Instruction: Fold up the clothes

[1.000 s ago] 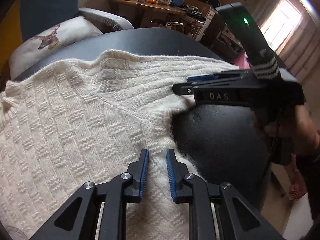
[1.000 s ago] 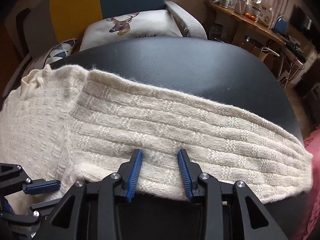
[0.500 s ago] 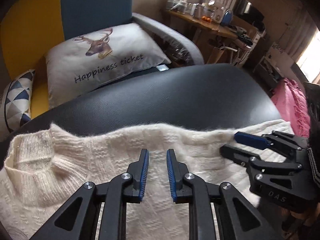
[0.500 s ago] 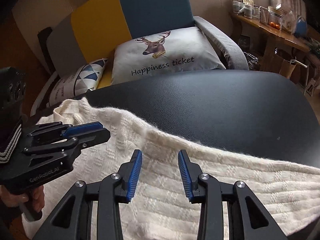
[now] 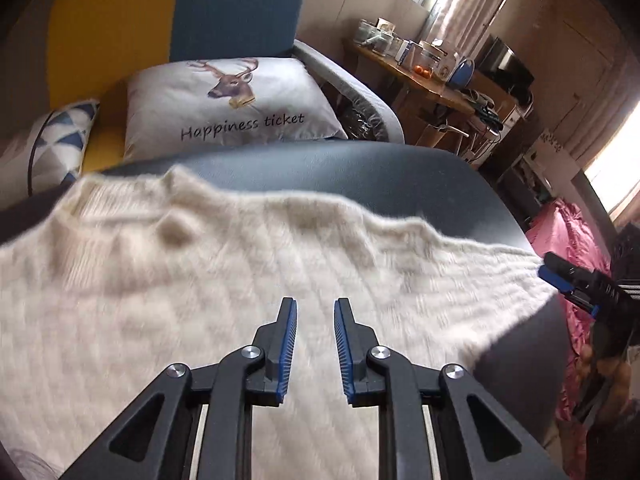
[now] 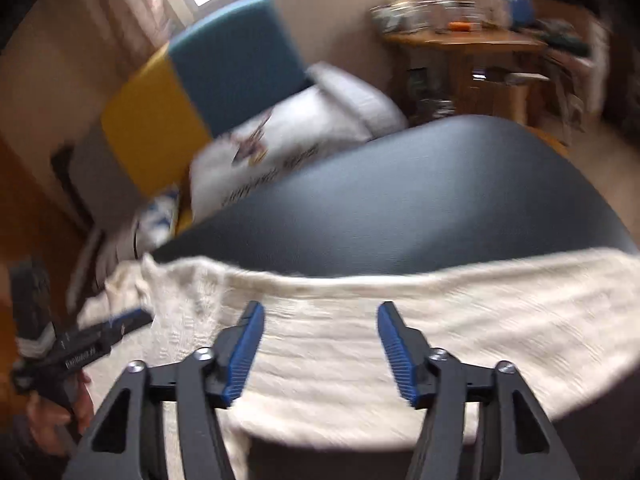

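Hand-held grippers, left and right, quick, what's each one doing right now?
Left hand-held gripper: narrow gap, holding nothing, above the sweater.
Right hand-held gripper: jaws opening, empty, sweater below.

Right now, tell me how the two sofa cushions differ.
The deer cushion is white, carries a stag's head and the words "Happiness ticket", and shows whole. The triangle cushion has blue and grey triangles, no words, and is cut off at the picture's left side. Both rest on the sofa seat.
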Demonstrator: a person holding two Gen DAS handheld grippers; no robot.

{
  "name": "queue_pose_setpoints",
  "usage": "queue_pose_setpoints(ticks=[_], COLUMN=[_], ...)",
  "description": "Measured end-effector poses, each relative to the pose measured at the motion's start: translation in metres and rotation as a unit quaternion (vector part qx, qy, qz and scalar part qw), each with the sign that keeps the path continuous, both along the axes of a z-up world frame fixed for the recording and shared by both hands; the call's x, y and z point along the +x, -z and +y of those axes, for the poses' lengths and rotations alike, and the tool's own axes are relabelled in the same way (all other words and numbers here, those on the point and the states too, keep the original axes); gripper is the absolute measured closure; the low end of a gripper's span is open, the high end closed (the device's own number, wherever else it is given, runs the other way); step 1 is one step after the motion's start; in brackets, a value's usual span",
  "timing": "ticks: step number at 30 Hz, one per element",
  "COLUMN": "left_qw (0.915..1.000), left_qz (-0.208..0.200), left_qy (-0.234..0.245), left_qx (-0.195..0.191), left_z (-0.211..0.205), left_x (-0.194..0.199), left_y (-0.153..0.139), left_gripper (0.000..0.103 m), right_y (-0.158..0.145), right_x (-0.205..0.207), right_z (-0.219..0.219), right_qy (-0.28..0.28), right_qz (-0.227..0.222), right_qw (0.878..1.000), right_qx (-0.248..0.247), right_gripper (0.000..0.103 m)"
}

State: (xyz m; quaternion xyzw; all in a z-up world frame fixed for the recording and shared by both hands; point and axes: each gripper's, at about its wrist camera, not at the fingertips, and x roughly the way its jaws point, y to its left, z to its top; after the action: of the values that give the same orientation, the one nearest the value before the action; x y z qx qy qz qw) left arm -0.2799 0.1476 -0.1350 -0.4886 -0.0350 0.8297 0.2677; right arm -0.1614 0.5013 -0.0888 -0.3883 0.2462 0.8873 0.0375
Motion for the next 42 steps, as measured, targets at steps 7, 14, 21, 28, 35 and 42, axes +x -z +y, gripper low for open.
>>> queue_pose_setpoints(ticks=[7, 14, 21, 28, 35, 42], left_qw=[0.9992, 0.9977, 0.9979, 0.9977, 0.9966, 0.9979], left_qz=[-0.009, -0.037, -0.036, -0.044, -0.062, -0.054], left_qy=[-0.038, -0.053, -0.050, -0.051, -0.055, -0.024], left_qx=[-0.007, -0.020, -0.019, -0.009, -0.001, 0.025], left_z=[-0.055, -0.080, -0.080, -0.083, -0.082, -0.054], left_x=[0.064, 0.091, 0.094, 0.094, 0.092, 0.094], left_y=[0.009, 0.028, 0.029, 0.028, 0.024, -0.007], left_gripper=[0.084, 0.084, 0.084, 0.083, 0.083, 0.083], right_y=[0.016, 0.051, 0.056, 0.059, 0.033, 0.002], right_x=[0.123, 0.129, 0.111, 0.101, 0.081, 0.039], right_z=[0.134, 0.174, 0.174, 0.182, 0.164, 0.072], right_qy=[0.204, 0.258, 0.279, 0.312, 0.229, 0.069], right_qz=[-0.008, 0.012, 0.040, 0.009, 0.046, 0.032], right_qw=[0.973, 0.948, 0.945, 0.941, 0.964, 0.996], right_qx=[-0.105, -0.184, -0.168, -0.132, -0.130, -0.042], right_gripper=[0.033, 0.033, 0.032, 0.087, 0.098, 0.100])
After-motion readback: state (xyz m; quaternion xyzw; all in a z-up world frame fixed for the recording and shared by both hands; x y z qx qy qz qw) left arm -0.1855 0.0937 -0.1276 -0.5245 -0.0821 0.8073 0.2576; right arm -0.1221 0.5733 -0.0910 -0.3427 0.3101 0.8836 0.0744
